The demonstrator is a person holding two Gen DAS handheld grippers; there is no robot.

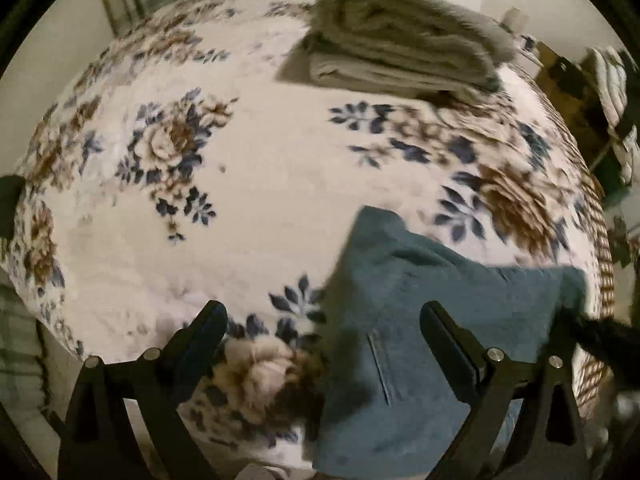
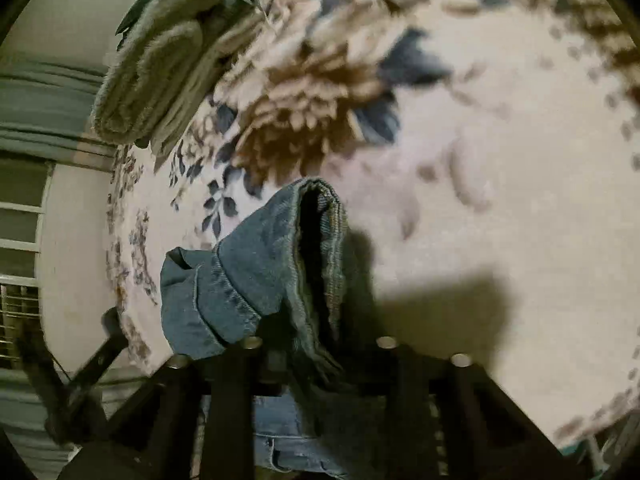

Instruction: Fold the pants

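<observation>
left gripper (image 1: 324,320): spread, empty, jeans (image 1: 420,320) under its right finger on the bed (image 1: 260,152) | right gripper (image 2: 316,344): pinching bunched jeans (image 2: 272,264) | risk: thick bunch slips out, fold goes crooked

No text, label, brand, number or sign can be read in either view. The floral blanket (image 1: 248,184) carries only a printed pattern of flowers and leaves, no lettering. The blue denim pants (image 2: 256,272) show stitching and seams but no readable tag or brand patch. The folded grey towels (image 1: 404,44) are plain. Things at the far edges of both views are too blurred to tell whether they bear writing.
</observation>
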